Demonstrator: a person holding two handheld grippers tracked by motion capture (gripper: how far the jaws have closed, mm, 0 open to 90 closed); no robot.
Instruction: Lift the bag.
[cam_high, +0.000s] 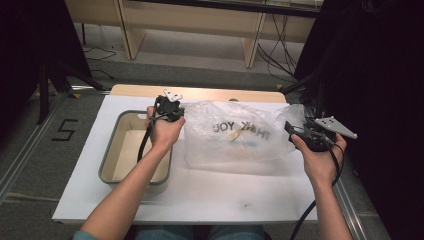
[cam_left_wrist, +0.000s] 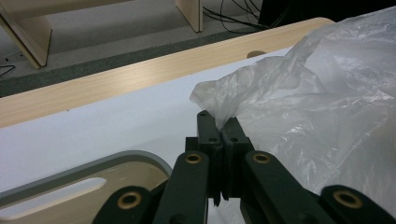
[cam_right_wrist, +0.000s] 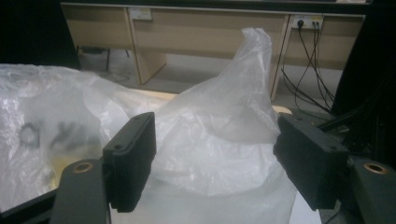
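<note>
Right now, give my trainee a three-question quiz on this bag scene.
1. True or false: the left gripper is shut on the plastic bag.
2. The right gripper's jaws are: A) shut on the bag's handle, B) open with bag film between them, C) holding the tray.
3. What stands at the bag's left in the high view?

Key: 1 true; 2 B; 3 the tray, grey-rimmed.

Soft overhead light is brightening the white rectangular table top (cam_high: 200, 190) and glinting off the crinkled translucent plastic bag (cam_high: 235, 135), while the room's sides are sinking into black and both close gripper views are looking slightly soft and grainy.
</note>
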